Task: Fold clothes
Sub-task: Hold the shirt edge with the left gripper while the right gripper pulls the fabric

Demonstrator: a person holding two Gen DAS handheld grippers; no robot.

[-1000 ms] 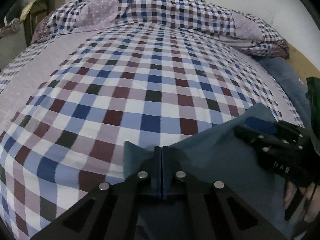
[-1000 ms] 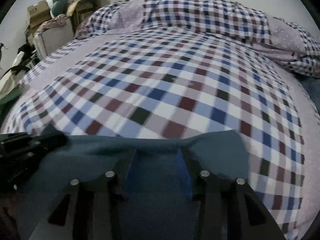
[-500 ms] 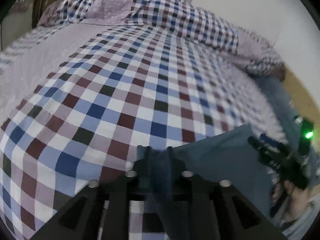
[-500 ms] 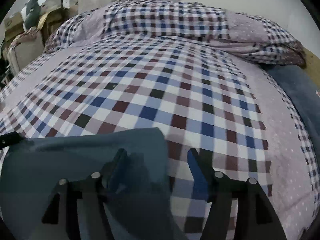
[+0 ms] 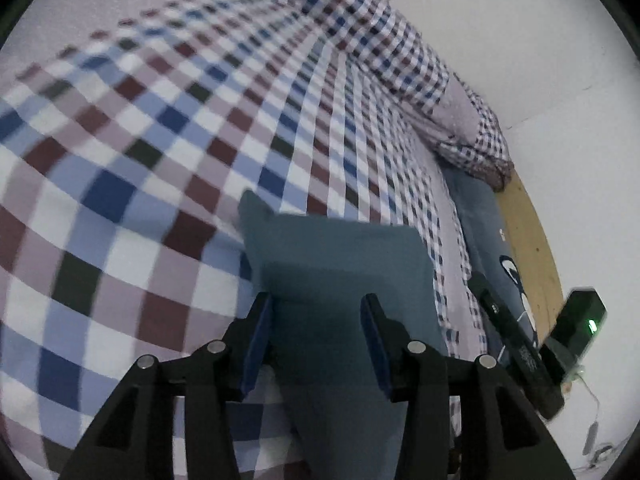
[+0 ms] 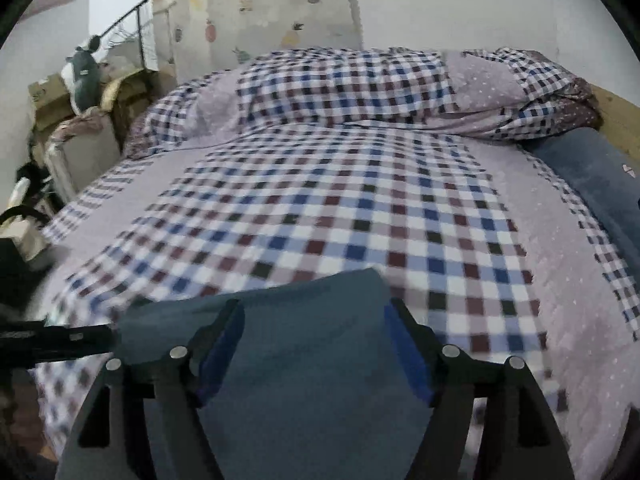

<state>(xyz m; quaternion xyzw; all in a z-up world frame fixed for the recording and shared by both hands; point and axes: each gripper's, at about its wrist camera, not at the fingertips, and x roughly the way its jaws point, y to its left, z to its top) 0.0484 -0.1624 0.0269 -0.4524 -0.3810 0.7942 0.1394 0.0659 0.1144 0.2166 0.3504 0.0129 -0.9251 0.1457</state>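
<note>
A folded teal-grey garment (image 5: 340, 264) (image 6: 304, 344) lies flat on the checked bedspread (image 5: 168, 120) (image 6: 344, 216) near the bed's front edge. My left gripper (image 5: 316, 308) hovers over its near part with the jaws wide apart and nothing between them. My right gripper (image 6: 314, 320) also stands open above the garment, its blue-padded fingers (image 6: 404, 344) spread to either side. In the left wrist view the right gripper (image 5: 516, 344) shows as a black body at the right, past the bed's edge. The left gripper's black tip (image 6: 60, 338) pokes in at the left of the right wrist view.
A checked duvet and pillows (image 6: 360, 88) are bunched at the head of the bed. A dark blue blanket (image 6: 592, 176) lies along the right side by a wooden bed frame (image 5: 528, 240). Boxes and a plush toy (image 6: 82, 72) stand left of the bed.
Both grippers have let go of the garment and opened: the left was shut on its edge a second ago. The cloth now lies flat, and both grippers have drawn back and turned.
</note>
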